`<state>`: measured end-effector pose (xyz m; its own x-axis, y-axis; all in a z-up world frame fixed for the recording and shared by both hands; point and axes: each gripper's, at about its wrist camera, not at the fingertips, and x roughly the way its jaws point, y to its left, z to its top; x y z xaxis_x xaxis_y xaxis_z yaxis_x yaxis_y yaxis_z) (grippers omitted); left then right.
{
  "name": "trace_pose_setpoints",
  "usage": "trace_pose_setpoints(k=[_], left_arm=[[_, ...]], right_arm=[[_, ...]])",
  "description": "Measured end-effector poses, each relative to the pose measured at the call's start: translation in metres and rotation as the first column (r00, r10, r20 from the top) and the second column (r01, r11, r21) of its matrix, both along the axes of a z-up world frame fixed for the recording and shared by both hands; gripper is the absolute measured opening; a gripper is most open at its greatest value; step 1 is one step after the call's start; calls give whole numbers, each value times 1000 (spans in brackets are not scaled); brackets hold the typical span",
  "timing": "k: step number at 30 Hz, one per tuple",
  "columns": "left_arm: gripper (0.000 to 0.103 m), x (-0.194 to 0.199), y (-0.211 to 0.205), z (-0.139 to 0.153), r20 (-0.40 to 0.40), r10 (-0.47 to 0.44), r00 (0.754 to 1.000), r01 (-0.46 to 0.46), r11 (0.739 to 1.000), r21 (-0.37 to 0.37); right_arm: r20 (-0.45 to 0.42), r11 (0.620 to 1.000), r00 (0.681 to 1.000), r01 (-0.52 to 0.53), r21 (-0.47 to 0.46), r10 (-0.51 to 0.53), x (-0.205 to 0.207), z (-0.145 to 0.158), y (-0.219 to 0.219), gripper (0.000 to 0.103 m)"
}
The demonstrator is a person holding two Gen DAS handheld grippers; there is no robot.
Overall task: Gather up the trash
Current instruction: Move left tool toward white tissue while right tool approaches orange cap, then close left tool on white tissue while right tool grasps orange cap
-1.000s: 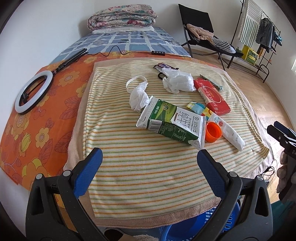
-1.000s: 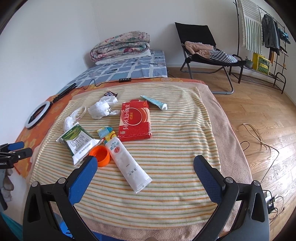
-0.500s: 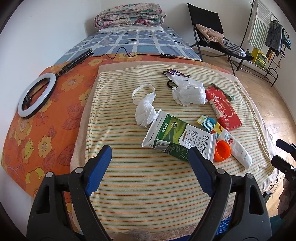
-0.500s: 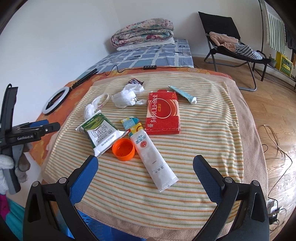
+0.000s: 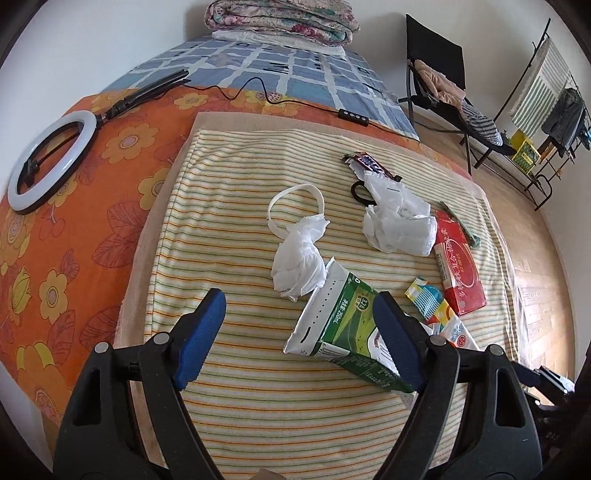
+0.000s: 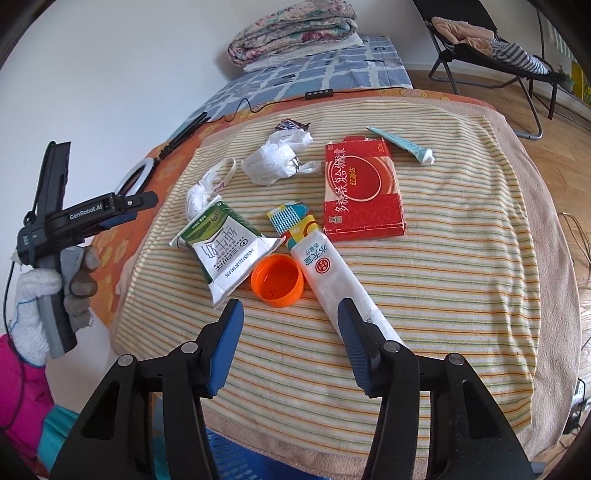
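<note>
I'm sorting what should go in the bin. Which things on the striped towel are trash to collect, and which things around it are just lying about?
Trash to collect:
milk carton
orange cap
white tube
red box
crumpled plastic bag
candy wrapper

Just lying about:
ring light
folded quilt
folding chair
drying rack

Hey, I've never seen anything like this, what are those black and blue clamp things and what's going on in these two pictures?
Those are two handheld grippers, each held in one of a person's hands, each with a fisheye camera looking along its blue jaws. One picture is from the left gripper, one from the right gripper. Both hover above a striped towel strewn with trash: a flattened milk carton, an orange cap, a white tube, a red box and crumpled white plastic. Both sets of jaws have just been closing, yet nothing is held.
</note>
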<state>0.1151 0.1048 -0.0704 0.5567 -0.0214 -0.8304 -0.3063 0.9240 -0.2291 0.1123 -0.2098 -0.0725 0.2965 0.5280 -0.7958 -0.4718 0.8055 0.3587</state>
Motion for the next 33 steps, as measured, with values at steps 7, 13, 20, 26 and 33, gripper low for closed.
trace_pose_setpoints(k=[7, 13, 20, 26, 33], left_arm=[[77, 33, 10, -29, -51, 26, 998, -29, 999, -47], [65, 50, 13, -45, -81, 46, 996, -50, 998, -49], [49, 61, 10, -60, -115, 42, 993, -47, 998, -46], [31, 60, 17, -67, -123, 54, 991, -61, 997, -56], [26, 53, 26, -59, -95, 71, 993, -76, 995, -57]], right_arm=[[-90, 1000, 996, 14, -7, -14, 13, -19, 10, 40], [-166, 998, 985, 55, 4, -54, 25, -36, 10, 33], [-250, 993, 964, 105, 50, -90, 37, -50, 10, 26], [-263, 993, 960, 112, 42, -97, 42, -56, 19, 22], [-213, 997, 974, 71, -24, -74, 43, -60, 41, 10]])
